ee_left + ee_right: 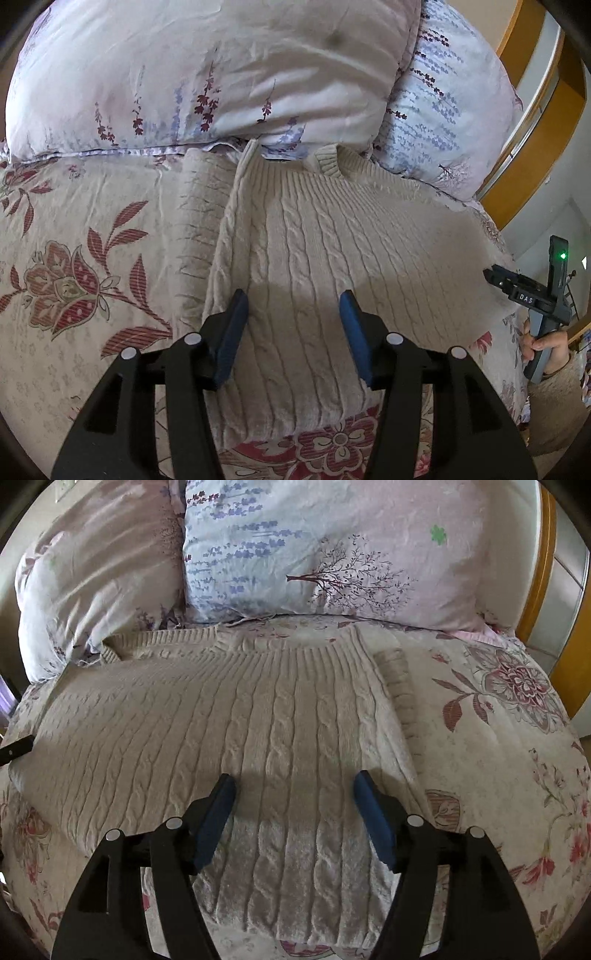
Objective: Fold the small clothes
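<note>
A cream cable-knit sweater (pixel 306 240) lies flat on the bed, neckline toward the pillows, a sleeve folded in along its left side. My left gripper (pixel 293 301) hovers over its lower left part, open, blue pads apart with only knit showing between them. In the right wrist view the same sweater (pixel 236 716) spreads across the bed, with a sleeve (pixel 400 690) folded along its right edge. My right gripper (pixel 293 781) is open above the lower right part, nothing pinched. The right gripper's body (pixel 543 299) and the hand holding it show at the right edge of the left wrist view.
The bed has a floral cover (pixel 74 266). Two pillows lean at the head: a pale pink one (pixel 207 70) and a lavender-print one (pixel 332 554). A wooden bed frame (pixel 532 155) runs along the right. The left gripper's tip (pixel 16 751) peeks in at the left edge.
</note>
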